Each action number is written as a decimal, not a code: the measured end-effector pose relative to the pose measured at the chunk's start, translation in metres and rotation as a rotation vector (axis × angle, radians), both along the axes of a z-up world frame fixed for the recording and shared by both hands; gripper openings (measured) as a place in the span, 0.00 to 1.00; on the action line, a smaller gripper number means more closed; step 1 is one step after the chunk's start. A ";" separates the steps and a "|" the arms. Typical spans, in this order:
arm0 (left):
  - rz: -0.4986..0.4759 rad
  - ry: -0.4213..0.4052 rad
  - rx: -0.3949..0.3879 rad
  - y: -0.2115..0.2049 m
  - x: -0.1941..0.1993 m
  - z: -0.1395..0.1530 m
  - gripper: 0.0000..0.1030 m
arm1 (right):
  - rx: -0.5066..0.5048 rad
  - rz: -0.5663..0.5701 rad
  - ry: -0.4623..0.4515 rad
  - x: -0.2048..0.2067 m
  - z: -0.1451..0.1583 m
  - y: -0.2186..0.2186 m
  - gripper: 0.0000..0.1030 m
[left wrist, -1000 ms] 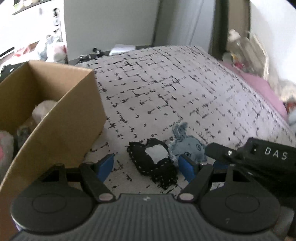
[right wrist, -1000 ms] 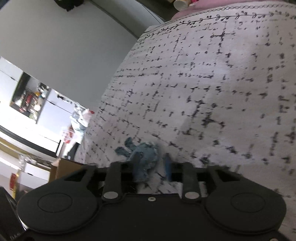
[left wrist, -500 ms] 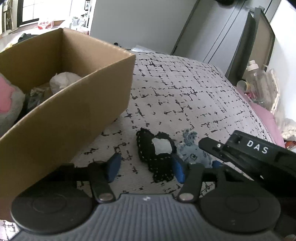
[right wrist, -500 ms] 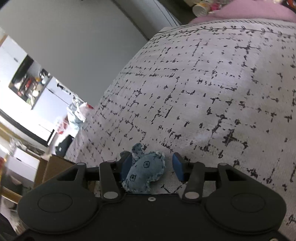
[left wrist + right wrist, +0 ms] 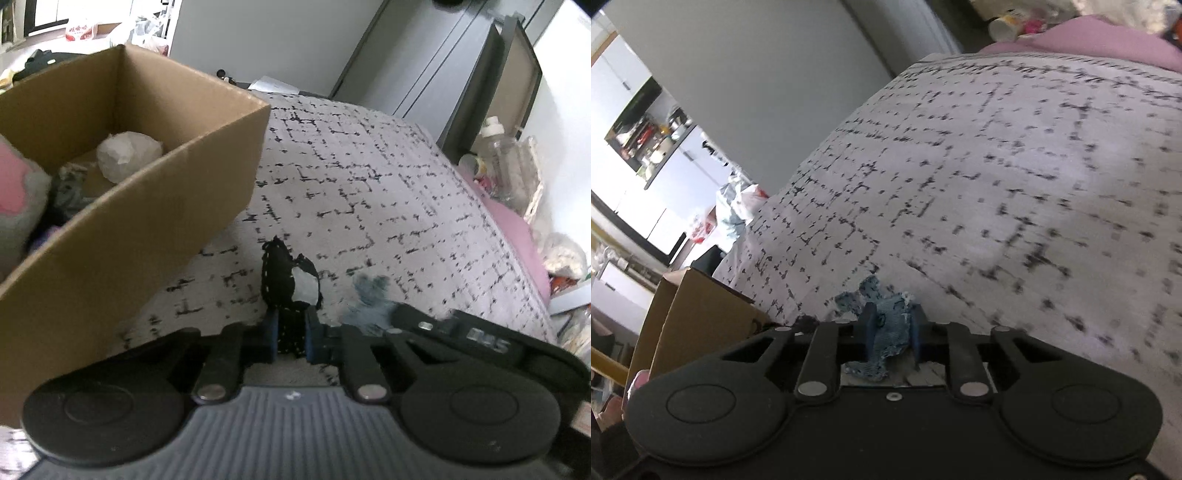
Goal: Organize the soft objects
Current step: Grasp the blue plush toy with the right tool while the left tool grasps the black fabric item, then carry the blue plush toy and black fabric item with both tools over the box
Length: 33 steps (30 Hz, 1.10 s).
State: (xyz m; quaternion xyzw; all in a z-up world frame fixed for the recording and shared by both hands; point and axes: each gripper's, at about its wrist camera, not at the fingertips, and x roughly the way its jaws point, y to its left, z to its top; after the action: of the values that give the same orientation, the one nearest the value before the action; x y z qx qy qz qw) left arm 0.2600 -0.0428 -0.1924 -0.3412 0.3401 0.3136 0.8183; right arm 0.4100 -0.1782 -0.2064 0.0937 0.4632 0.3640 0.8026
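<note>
Left gripper [image 5: 290, 338] clamps the black plush [image 5: 288, 284]; right gripper [image 5: 890, 332] has just closed on the denim plush [image 5: 888, 321]. Cardboard box [image 5: 155, 225] at ten o'clock already holds items (contents partly hidden); both toys remain undeposited.

My fingers pinched a black stitched toy [image 5: 286, 284] with a white patch, and a frayed denim toy [image 5: 891, 325], beside the cardboard box [image 5: 155, 221]

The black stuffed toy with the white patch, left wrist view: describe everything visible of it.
The black stuffed toy with the white patch is a small, flat fabric piece with white stitching along its edges. It stands nearly upright, its lower end pinched between the blue pads of the left gripper, whose jaws have just closed on it. Beneath is the grey patterned bedspread; whether they touch is hidden. The brown cardboard box stands left.
</note>
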 end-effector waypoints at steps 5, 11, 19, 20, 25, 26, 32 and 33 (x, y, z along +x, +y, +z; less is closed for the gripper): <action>0.005 -0.002 -0.049 -0.003 -0.016 0.007 0.10 | 0.030 -0.047 0.013 -0.003 0.010 -0.019 0.11; -0.026 -0.047 -0.112 -0.001 -0.025 0.012 0.09 | 0.047 -0.106 0.069 -0.019 0.015 -0.041 0.10; -0.003 -0.090 -0.154 0.005 -0.040 0.033 0.09 | -0.003 -0.128 0.062 -0.033 0.048 -0.066 0.10; -0.005 -0.098 -0.155 0.006 -0.043 0.037 0.09 | 0.005 -0.131 0.061 -0.034 0.053 -0.068 0.10; -0.010 -0.140 -0.159 0.014 -0.057 0.060 0.09 | 0.025 -0.131 0.037 -0.043 0.080 -0.068 0.10; -0.014 -0.147 -0.153 0.014 -0.059 0.065 0.08 | 0.028 -0.131 0.034 -0.045 0.085 -0.068 0.10; -0.040 -0.198 -0.114 0.020 -0.071 0.099 0.08 | 0.047 -0.134 0.024 -0.055 0.112 -0.065 0.10; -0.042 -0.204 -0.106 0.021 -0.072 0.104 0.08 | 0.050 -0.131 0.023 -0.056 0.118 -0.064 0.10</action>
State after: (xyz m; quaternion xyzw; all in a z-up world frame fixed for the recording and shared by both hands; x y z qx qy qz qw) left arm 0.1880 -0.0215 -0.0885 -0.4071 0.2783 0.2414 0.8358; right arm 0.3537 -0.2420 -0.0888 0.1481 0.4561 0.3213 0.8166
